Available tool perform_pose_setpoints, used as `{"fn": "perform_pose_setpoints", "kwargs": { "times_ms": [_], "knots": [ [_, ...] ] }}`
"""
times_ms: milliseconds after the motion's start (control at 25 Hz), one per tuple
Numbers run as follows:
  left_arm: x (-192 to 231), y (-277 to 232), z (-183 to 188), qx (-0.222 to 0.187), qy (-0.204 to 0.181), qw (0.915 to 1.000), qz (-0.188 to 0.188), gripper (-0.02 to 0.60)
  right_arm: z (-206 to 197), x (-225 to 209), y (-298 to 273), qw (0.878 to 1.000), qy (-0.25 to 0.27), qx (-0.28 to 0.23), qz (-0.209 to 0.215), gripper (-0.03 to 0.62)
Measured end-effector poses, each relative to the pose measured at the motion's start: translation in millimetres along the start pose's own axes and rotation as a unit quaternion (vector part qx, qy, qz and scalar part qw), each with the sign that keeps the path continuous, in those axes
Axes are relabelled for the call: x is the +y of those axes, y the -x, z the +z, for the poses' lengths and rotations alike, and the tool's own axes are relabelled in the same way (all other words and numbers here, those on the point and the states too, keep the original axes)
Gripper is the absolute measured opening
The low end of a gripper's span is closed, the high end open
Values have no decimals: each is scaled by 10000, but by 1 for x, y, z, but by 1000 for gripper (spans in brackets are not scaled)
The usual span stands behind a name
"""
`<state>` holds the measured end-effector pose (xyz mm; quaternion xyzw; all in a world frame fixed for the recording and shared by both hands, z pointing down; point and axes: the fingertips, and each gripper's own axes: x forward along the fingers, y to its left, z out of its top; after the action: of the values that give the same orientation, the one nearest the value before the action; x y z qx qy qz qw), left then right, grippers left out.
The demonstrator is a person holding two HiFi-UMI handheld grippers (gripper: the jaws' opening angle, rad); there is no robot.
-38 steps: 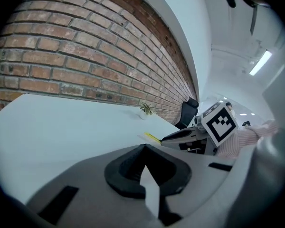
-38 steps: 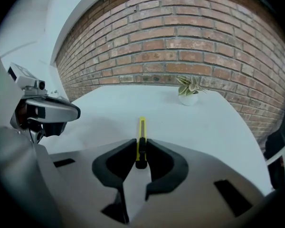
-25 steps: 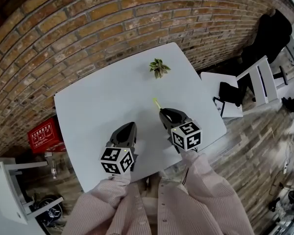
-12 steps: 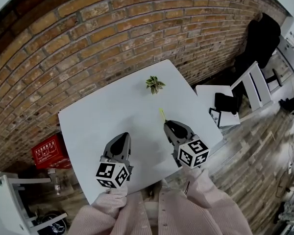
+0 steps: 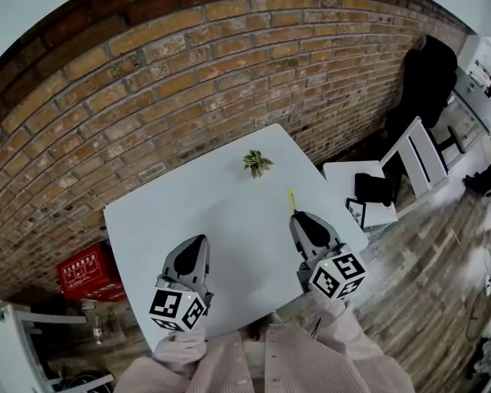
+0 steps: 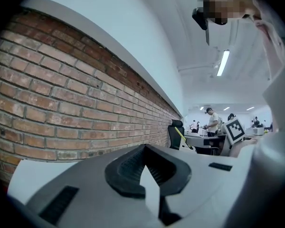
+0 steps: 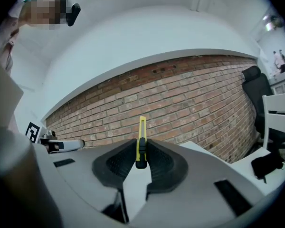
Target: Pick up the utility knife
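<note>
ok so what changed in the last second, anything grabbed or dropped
Both grippers rose above the white table: the right gripper lifted the yellow utility knife with it, the left gripper came up empty. Nothing was grabbed or released. Unchanged: the knife clamped in the right jaws, the left jaws shut, the small plant on the table.

white print on red box [image 5: 83, 272], too small to read
</note>
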<state>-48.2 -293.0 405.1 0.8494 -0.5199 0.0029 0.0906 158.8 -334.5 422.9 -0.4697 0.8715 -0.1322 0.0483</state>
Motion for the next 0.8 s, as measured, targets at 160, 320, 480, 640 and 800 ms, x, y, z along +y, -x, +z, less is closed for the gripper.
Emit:
{"fn": "perform_pose_setpoints", "kwargs": {
  "times_ms": [160, 320, 480, 640, 800],
  "knots": [
    [0, 9, 20, -169, -195, 9997, -22, -8, 24, 0, 14, 9994, 35, -336, -123, 69],
    [3, 17, 35, -341, -277, 9990, 19, -8, 44, 1, 25, 9980, 91, -584, -226, 69],
    [4, 23, 48, -473, -325, 9983, 83, -8, 59, 0, 36, 9963, 122, -790, -310, 67],
    [6, 29, 58, -561, -473, 9972, 149, -8, 71, 1, 44, 9950, 176, -924, -332, 69],
    [8, 36, 70, -631, -643, 9957, 236, -8, 79, 4, 51, 9941, 257, -995, -337, 67]
  ]
}}
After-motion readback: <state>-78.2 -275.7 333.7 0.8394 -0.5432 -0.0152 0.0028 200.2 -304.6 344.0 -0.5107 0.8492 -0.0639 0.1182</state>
